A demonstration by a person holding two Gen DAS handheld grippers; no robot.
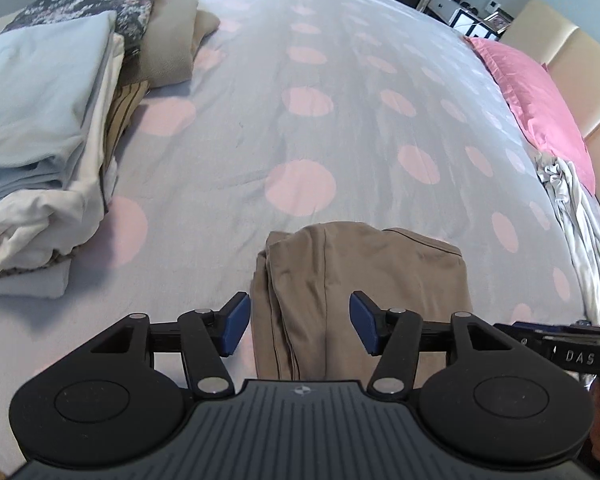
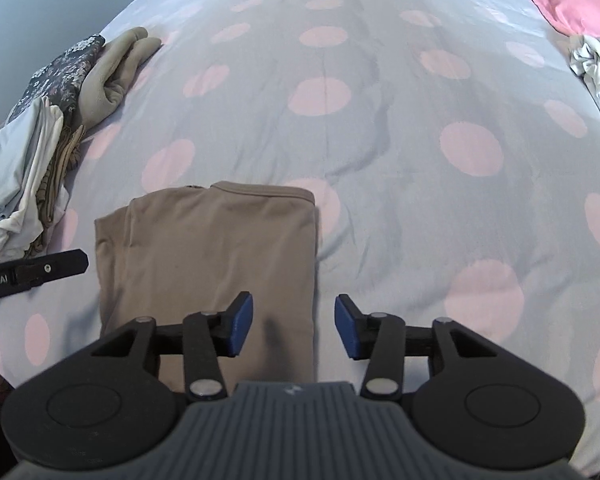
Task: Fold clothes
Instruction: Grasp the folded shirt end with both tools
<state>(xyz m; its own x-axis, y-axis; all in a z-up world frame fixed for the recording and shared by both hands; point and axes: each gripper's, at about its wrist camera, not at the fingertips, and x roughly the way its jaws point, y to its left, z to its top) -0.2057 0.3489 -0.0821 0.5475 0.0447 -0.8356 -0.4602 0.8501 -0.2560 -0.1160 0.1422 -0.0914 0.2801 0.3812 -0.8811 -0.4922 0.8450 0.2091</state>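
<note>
A tan cloth lies folded flat on the bed. The left gripper and right gripper hang over it, fingers wide apart, holding nothing. A pile of folded clothes sits nearby.

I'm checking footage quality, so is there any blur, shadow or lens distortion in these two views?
Left wrist view: sharp, with fisheye bending of the bed edges and dark corners. Right wrist view: equally curved, and a soft dark shadow lies on the tan folded garment between the open right gripper fingers.
</note>
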